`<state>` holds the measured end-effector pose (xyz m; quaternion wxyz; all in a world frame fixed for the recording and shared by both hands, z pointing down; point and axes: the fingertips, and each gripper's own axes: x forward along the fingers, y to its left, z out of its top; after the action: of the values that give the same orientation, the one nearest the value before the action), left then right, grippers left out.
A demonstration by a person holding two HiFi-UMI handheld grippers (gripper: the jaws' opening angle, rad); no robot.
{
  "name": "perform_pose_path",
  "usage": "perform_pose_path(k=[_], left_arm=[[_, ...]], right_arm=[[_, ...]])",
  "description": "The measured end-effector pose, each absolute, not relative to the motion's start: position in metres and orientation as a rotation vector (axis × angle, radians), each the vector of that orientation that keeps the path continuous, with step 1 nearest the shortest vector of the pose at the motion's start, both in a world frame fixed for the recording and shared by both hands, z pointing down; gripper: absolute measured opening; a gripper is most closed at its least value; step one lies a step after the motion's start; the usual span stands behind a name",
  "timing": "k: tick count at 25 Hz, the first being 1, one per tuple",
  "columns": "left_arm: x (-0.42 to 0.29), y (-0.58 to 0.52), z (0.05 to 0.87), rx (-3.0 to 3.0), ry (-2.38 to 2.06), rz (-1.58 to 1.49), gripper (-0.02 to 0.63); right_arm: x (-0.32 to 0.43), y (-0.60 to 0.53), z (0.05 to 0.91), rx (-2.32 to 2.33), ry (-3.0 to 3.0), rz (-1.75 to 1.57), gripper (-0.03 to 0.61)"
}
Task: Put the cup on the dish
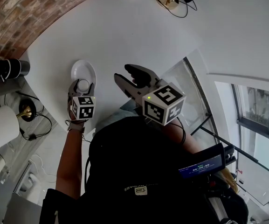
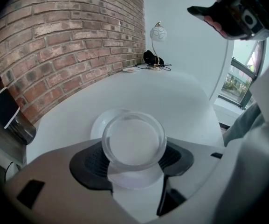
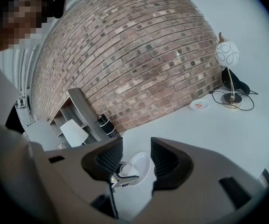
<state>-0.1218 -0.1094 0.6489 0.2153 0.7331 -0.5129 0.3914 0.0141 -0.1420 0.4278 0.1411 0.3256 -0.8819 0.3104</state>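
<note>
Grips the clear cup (image 2: 133, 141) with the left claw (image 2: 134, 161) clenched on its sides, at the near rim of the white dish (image 2: 98, 125) on the table (image 2: 171, 97); seemingly not seated yet. Holds the right claw (image 3: 136, 160) released, empty. Best to centre, stay upright, lower gently, then loosen.

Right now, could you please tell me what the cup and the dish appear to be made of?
The cup looks like clear glass or clear plastic with a smooth finish; what lies behind it shows through its wall and base. The dish is probably glazed ceramic, since it is opaque white with a soft sheen, though white plastic cannot be ruled out.
</note>
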Motion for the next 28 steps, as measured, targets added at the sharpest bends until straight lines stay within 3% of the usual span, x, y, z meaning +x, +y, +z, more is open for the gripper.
perform_pose_path(k=[4,6,12,28], left_arm=[[-0.121,-0.110,0.650,2.020,-1.412,1.058,0.265],[-0.119,-0.109,0.651,2.005,-1.396,1.029,0.308],[-0.119,-0.109,0.651,1.987,-1.387,0.976,0.328],[-0.113,-0.101,0.627,2.047,-1.380,0.910,0.328]], right_arm=[[0.015,-0.142,0.427,0.944,-2.548,0.898,0.189],[0.016,-0.142,0.427,0.943,-2.548,0.898,0.189],[0.016,-0.142,0.425,0.941,-2.554,0.898,0.189],[0.013,-0.136,0.420,0.923,-2.573,0.894,0.189]])
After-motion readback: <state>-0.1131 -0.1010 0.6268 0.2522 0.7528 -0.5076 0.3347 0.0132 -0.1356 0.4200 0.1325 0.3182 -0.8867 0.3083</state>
